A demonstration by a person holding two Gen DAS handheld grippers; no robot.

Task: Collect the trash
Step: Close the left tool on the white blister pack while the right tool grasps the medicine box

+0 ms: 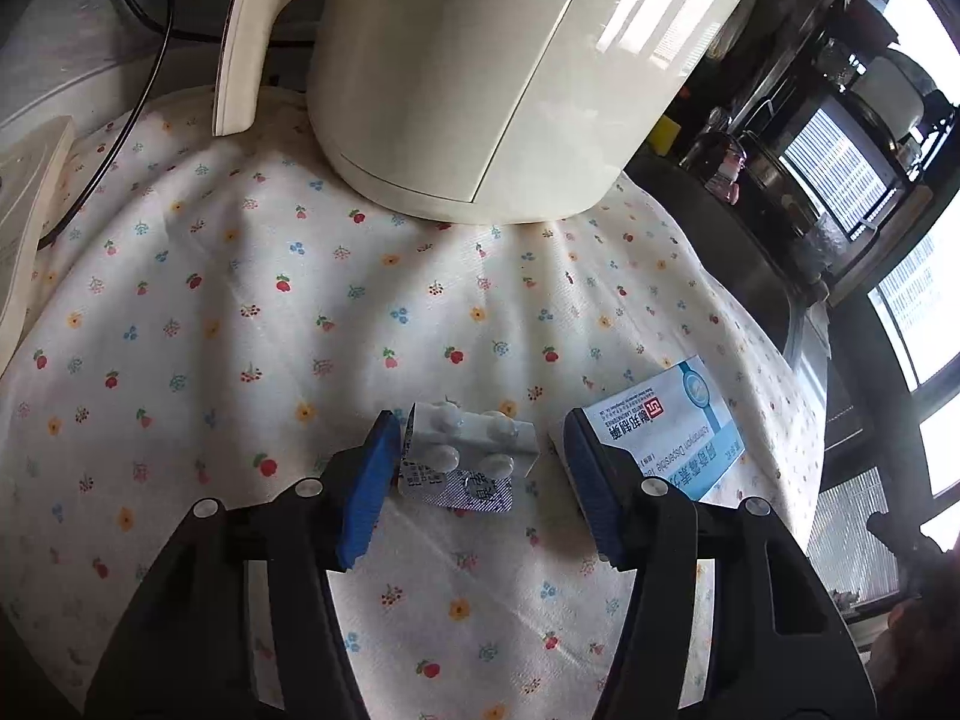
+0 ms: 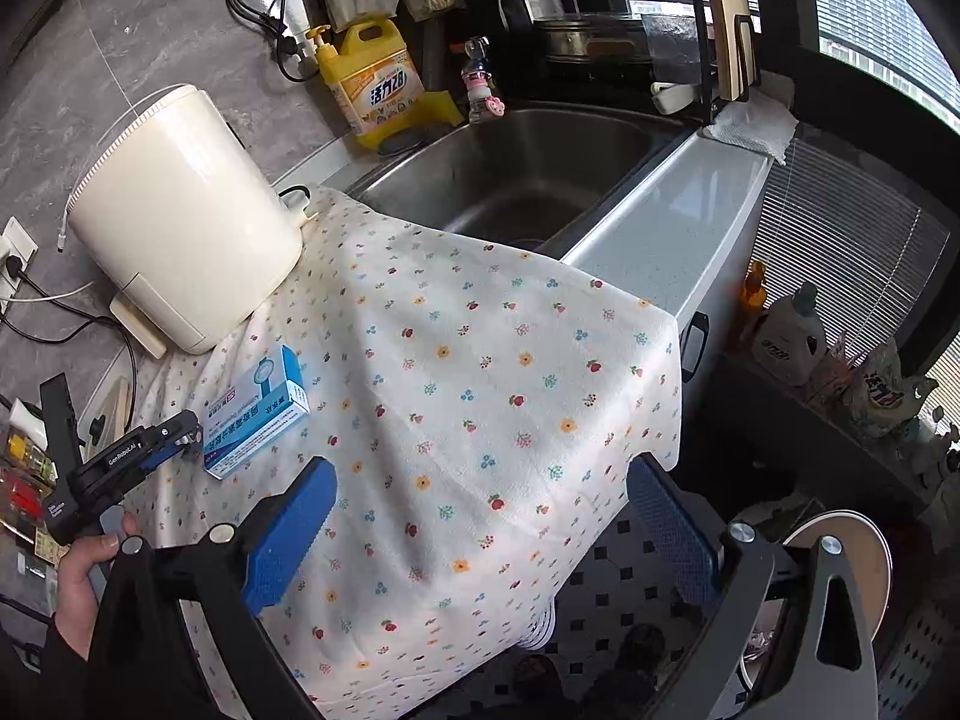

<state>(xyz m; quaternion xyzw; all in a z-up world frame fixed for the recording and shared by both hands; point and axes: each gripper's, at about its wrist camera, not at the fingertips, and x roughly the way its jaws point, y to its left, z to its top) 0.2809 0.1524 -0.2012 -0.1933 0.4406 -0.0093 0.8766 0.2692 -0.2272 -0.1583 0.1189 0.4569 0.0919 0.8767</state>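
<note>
A used silver blister pack [image 1: 462,456] lies crumpled on the flowered cloth [image 1: 240,300]. My left gripper [image 1: 480,429] straddles it: the left blue pad touches the pack's edge, while a gap shows between the pack and the right pad. A blue-and-white medicine box [image 1: 672,426] lies just right of that right finger. In the right wrist view the left gripper [image 2: 180,429] is beside the same box [image 2: 255,411], with a hand [image 2: 84,570] holding it. My right gripper [image 2: 480,474] hangs open and wide over the cloth's near part, with nothing between its fingers.
A cream electric kettle [image 1: 456,72] stands on the far edge of the cloth, with cables and a wall socket [image 2: 12,258] behind it. A steel sink [image 2: 510,180] and a yellow detergent bottle [image 2: 372,84] lie beyond. The counter edge drops to a tiled floor at right.
</note>
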